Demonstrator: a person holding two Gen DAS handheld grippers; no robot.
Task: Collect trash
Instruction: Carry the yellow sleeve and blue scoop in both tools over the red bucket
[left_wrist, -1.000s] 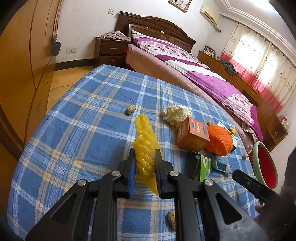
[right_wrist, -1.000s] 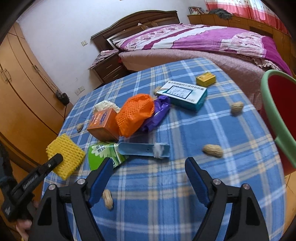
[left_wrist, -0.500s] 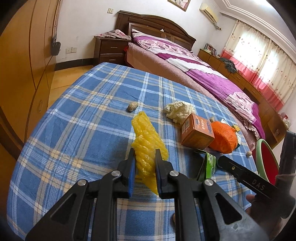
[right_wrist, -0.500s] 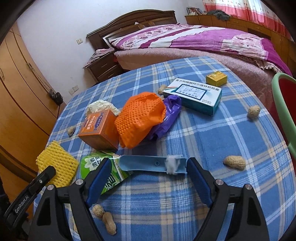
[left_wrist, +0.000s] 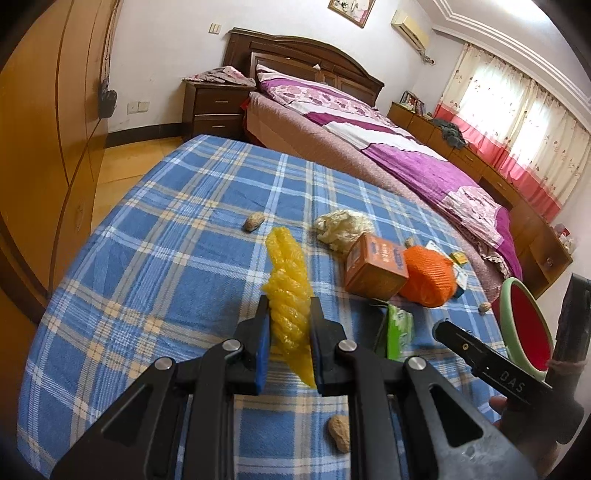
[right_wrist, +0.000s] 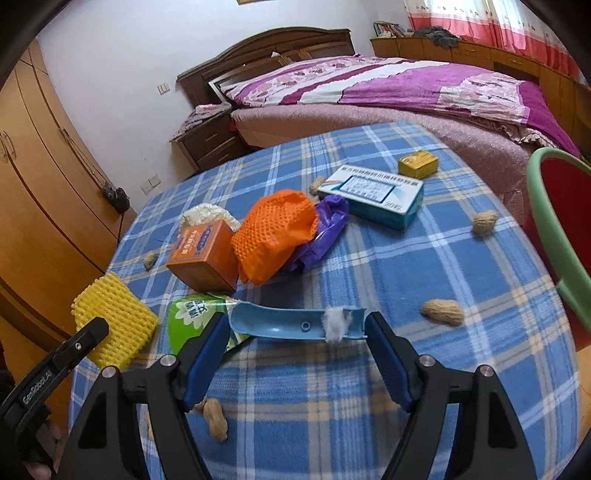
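Observation:
My left gripper (left_wrist: 287, 325) is shut on a yellow foam net sleeve (left_wrist: 286, 288) and holds it above the blue plaid table; the sleeve also shows in the right wrist view (right_wrist: 114, 321). My right gripper (right_wrist: 295, 332) is open, its jaws either side of a blue plastic scoop-like piece (right_wrist: 291, 325) with a white cotton tuft (right_wrist: 334, 326). An orange box (right_wrist: 201, 254), an orange foam net (right_wrist: 275, 229), a purple bag (right_wrist: 325, 229), a green packet (right_wrist: 194, 317), a teal-and-white box (right_wrist: 373, 197), a small yellow box (right_wrist: 419, 164) and crumpled paper (left_wrist: 341, 229) lie behind.
Peanuts (right_wrist: 443, 312) lie scattered on the tablecloth (right_wrist: 406, 266). A green-rimmed red bin (right_wrist: 561, 229) stands off the table's right edge. A bed (right_wrist: 369, 96) lies beyond the table and wooden wardrobes (right_wrist: 40, 192) stand on the left.
My right gripper has moved forward and down until its open jaws flank the blue scoop piece. My left gripper has kept its hold on the yellow sleeve and shifted only slightly.

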